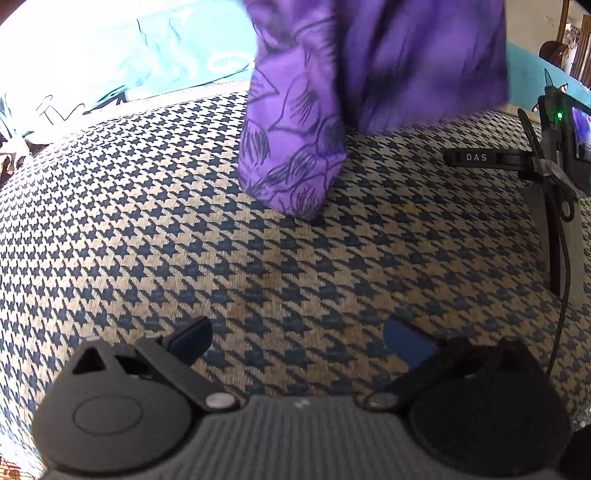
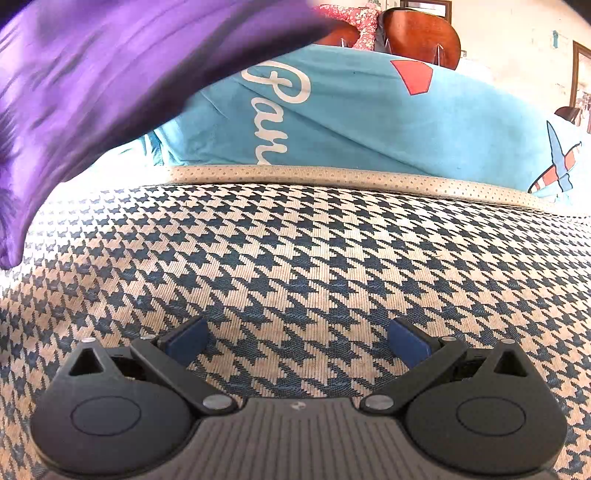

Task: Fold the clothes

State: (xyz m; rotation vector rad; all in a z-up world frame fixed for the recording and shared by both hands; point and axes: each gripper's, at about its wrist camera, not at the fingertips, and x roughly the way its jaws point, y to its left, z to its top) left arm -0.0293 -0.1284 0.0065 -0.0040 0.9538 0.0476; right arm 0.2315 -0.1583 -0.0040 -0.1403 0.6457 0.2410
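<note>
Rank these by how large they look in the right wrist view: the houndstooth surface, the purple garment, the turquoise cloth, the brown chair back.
1. Houndstooth surface
2. Purple garment and turquoise cloth: they look alike, and the garment hangs nearer the camera, so I do not rank them.
3. Brown chair back

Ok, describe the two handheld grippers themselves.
Both match: the left gripper and right gripper have black round pivot housings, silver pins, angled black link arms, blue finger pads and a ribbed grey centre block. The left view also shows the other unit's body marked "DAS" with a green light.
</note>
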